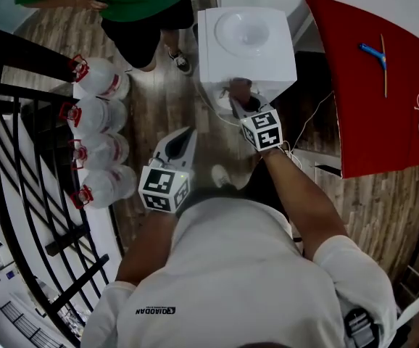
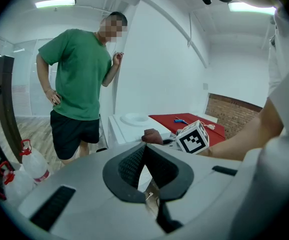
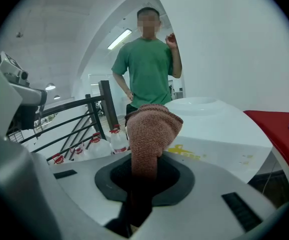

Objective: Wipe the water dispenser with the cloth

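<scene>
My right claw [image 1: 247,107] pinches the brown cloth [image 3: 153,126] just ahead of its tips, the water dispenser [image 3: 219,129] right beyond, so I judge wiping is starting and next calls for pressing cloth against its front; my left claw [image 2: 144,151] hangs pressed together, empty.

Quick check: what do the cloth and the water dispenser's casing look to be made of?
Cloth: soft woven or terry-like fabric, matte pinkish brown; its nubbly texture and limp fold show it.
Water dispenser: likely moulded plastic, smooth white with a faint sheen, judging by its rounded edges and even surface.
</scene>
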`<state>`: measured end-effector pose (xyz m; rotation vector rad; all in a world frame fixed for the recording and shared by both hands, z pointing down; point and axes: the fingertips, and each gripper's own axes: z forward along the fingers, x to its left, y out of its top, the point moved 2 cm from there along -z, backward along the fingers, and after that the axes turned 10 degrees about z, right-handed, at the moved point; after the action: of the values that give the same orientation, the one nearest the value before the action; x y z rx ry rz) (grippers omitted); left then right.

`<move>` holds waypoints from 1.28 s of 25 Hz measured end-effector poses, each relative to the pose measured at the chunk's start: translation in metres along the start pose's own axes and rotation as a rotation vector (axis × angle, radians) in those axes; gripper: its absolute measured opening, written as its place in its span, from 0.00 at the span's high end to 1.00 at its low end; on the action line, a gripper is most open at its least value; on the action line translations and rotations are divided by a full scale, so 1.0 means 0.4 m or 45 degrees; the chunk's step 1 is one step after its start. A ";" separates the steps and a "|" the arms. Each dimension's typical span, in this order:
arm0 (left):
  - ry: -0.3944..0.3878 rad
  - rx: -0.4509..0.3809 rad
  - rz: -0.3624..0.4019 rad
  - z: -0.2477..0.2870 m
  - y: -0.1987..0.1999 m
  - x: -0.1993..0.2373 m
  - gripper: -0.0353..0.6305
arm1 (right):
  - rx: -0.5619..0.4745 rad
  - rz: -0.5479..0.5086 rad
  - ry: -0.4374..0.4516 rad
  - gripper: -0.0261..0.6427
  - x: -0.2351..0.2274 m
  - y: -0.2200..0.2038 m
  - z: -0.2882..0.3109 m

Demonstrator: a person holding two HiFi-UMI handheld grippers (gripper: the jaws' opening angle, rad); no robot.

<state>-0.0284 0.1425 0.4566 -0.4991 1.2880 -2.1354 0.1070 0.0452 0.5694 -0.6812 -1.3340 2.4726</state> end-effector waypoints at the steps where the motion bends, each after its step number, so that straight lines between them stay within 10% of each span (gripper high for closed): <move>1: -0.008 0.000 0.006 0.007 0.005 -0.004 0.96 | 0.001 0.002 -0.011 0.87 -0.012 -0.003 -0.008; 32: -0.203 -0.025 0.170 0.099 0.085 -0.105 0.96 | -0.049 0.199 -0.448 0.87 -0.386 -0.065 -0.273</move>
<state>0.0366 0.1315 0.4440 -0.5636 1.2191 -1.9345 0.2952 0.0720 0.5833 -0.3807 -1.5006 2.7970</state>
